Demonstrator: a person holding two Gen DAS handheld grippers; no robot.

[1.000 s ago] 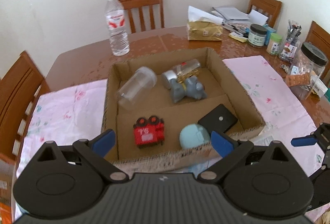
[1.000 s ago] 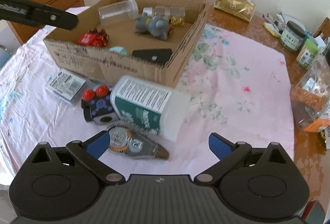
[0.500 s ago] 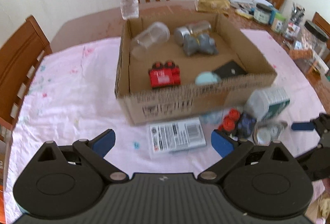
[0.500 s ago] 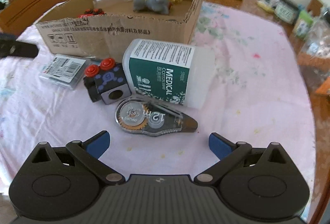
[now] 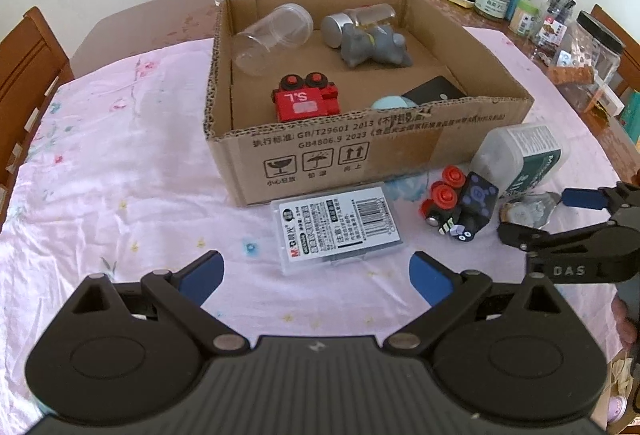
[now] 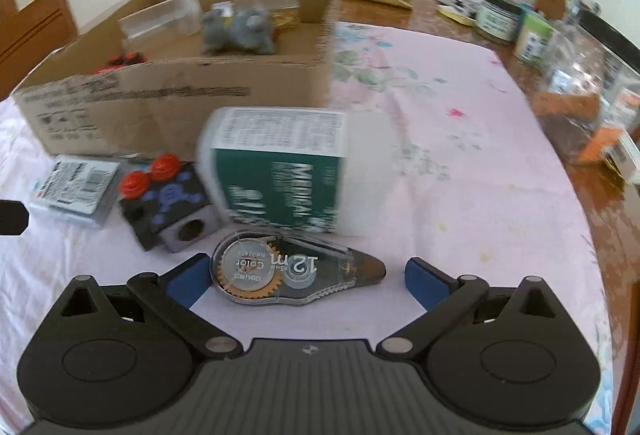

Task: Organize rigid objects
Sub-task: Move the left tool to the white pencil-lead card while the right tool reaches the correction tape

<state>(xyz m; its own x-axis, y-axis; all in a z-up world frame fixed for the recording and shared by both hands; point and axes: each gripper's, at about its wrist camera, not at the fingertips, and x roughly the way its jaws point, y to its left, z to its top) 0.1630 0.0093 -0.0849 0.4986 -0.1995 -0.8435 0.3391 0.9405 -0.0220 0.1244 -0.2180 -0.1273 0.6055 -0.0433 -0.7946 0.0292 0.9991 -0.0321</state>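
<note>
Clear plastic tape dispenser (image 6: 298, 271) lies flat on the pink cloth (image 6: 460, 155), between the spread fingers of the right gripper (image 6: 307, 273), jaws wide, nothing held yet. Looks like the next pick, destined for the cardboard box (image 5: 360, 151) just behind. Just behind the dispenser: green-label white bottle (image 6: 296, 171) on its side, and a black toy block with red knobs (image 6: 164, 195) beside it, very close. Left gripper (image 5: 316, 269) also open and empty, hovering in front of a flat clear case with a barcode label (image 5: 338, 227) that lies just in front of the box wall. Box already holds a red toy (image 5: 306, 103), a grey figurine (image 5: 372, 45), a clear cup (image 5: 272, 37) and a jar, all lying down. Risks: dispenser is thin, smooth and tapered, so closing across the narrow tip could squirt it out or spin it; low profile means fingers may scrape or bunch the cloth. Left finger sits near the black block, could nudge it. Right view is motion-blurred, so alignment is uncertain. Both grippers are near each other, clash possible on lift.
</note>
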